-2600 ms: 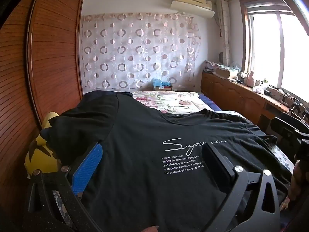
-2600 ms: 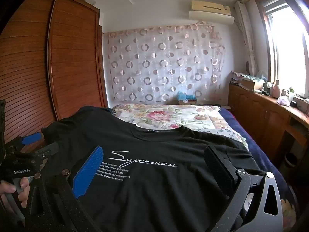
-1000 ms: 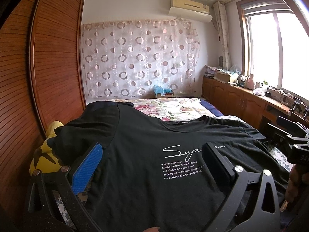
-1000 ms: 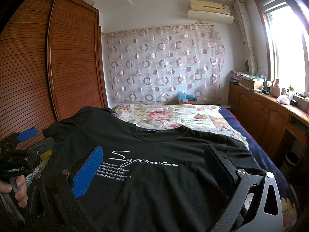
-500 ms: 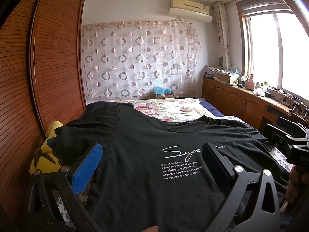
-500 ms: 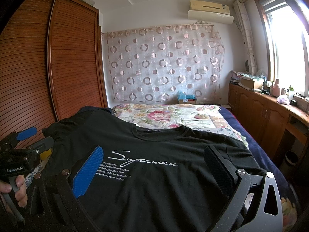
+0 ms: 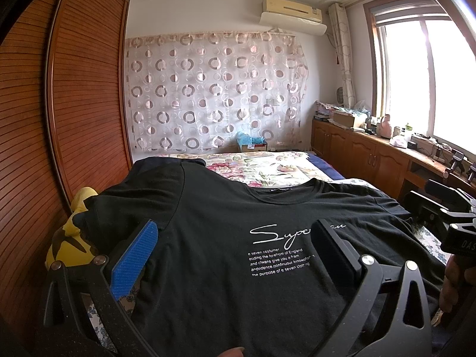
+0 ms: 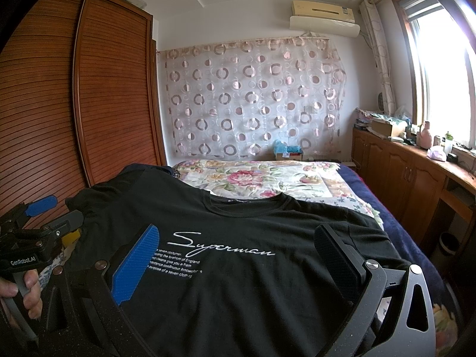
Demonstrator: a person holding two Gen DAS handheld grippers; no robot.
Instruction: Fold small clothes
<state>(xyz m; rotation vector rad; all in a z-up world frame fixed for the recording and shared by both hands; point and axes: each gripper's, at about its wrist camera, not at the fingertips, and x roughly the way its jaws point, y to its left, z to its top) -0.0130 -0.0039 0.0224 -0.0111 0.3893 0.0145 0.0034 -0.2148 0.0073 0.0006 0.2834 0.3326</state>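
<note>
While the black T-shirt (image 7: pixel 226 238) lies flat, print up, on the floral bed (image 8: pixel 267 175), both tongs hover wide open, gripping nothing: left gripper (image 7: pixel 235 255), right gripper (image 8: pixel 238 255). Yellow toy (image 7: pixel 71 238) at 9 o'clock; wardrobe (image 7: pixel 74 104) behind it.

Bed with a black T-shirt laid flat on it

The bed (image 8: pixel 395 232) carries a floral cover (image 8: pixel 261 178) in pinks and greens, with a dark blue blanket (image 8: pixel 413 238) along its window side. A black T-shirt (image 8: pixel 253 282) lies spread face up across the near part, neckline toward the far end, white "Superman" script and small text on its chest. At the wardrobe-side edge, a yellow and black item (image 7: pixel 68 244) sits just beside the shirt's sleeve, partly tucked under it.
</note>
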